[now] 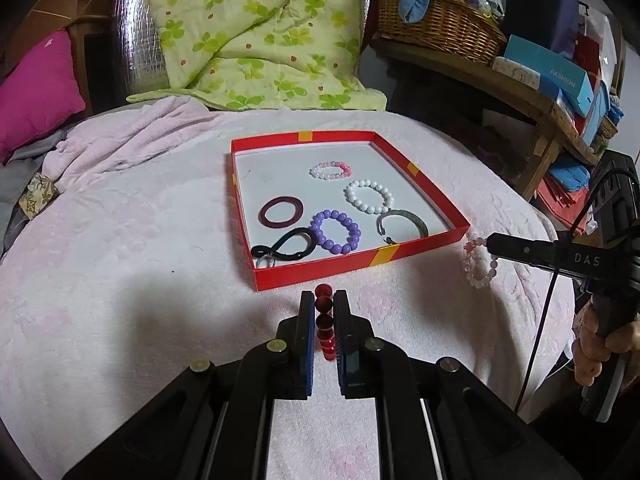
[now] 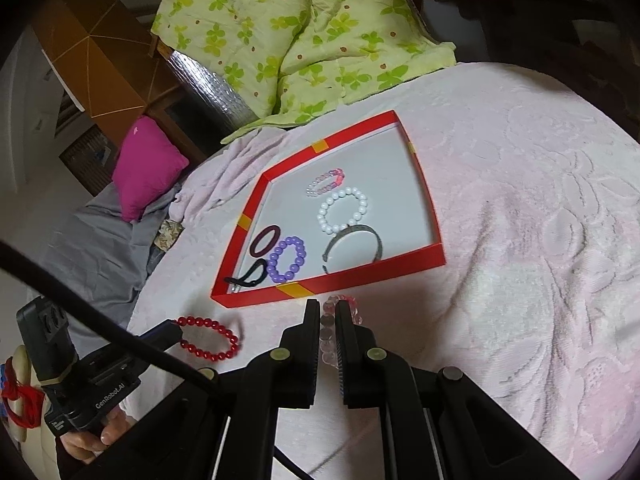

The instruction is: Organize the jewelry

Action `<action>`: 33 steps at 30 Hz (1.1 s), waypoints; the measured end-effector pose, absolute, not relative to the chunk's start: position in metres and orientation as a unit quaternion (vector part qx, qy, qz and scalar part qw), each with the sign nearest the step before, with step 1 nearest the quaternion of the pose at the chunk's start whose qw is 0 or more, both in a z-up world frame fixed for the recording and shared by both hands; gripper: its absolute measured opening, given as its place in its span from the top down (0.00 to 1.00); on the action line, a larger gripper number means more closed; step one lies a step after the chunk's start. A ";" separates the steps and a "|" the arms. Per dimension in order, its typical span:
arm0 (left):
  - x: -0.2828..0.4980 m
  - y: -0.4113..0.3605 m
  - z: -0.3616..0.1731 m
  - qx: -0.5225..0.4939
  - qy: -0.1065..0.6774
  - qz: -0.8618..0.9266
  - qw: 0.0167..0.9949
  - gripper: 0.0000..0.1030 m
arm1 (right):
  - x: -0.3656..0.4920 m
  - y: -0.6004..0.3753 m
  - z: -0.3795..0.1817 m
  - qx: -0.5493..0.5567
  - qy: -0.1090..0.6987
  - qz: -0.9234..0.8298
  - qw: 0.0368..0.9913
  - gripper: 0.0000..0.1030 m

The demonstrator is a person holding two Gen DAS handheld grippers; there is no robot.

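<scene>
Red bead bracelet (image 1: 324,326) clamped in left tongs (image 1: 323,300); pale pink bracelet (image 2: 330,330) clamped in right tongs (image 2: 329,308). Red tray (image 1: 320,270) lies at twelve o'clock, left tongs nearer.

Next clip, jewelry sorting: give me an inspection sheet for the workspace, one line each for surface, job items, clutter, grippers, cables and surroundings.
Surface: pale pink textured blanket over a rounded top.
Job's things: red tray holding a pink-white bead bracelet, white bead bracelet, purple bead bracelet, maroon ring, grey-green open bangle and black looped piece.
Clutter: nothing seen on the blanket.
Grippers: left gripper shut on red bead bracelet; right gripper shut on pale pink bead bracelet; both are short of the tray's near wall.
Cables: black cable hangs by the right gripper.
Surroundings: green floral quilt, magenta cushion, wicker basket, boxes on a wooden shelf.
</scene>
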State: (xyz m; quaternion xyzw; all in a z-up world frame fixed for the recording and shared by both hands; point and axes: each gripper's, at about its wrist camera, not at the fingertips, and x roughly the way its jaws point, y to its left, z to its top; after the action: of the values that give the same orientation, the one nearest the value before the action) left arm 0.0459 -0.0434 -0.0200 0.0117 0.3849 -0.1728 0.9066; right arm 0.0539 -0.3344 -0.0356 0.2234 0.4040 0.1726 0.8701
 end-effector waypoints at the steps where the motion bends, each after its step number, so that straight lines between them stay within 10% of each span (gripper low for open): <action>1: 0.045 -0.042 -0.018 0.010 0.382 -0.174 0.907 0.91 | 0.054 -0.332 -0.035 0.223 0.403 0.175 0.870 0.92; 33: 0.035 0.013 -0.006 0.006 0.359 -0.107 0.927 0.91 | 0.058 -0.264 -0.031 0.216 0.406 0.206 0.864 0.91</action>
State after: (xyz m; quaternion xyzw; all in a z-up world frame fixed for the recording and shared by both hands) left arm 0.0349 0.0126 -0.0061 0.0057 0.3588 -0.1071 0.9272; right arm 0.0583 -0.2643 -0.0313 0.2156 0.4057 0.2064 0.8639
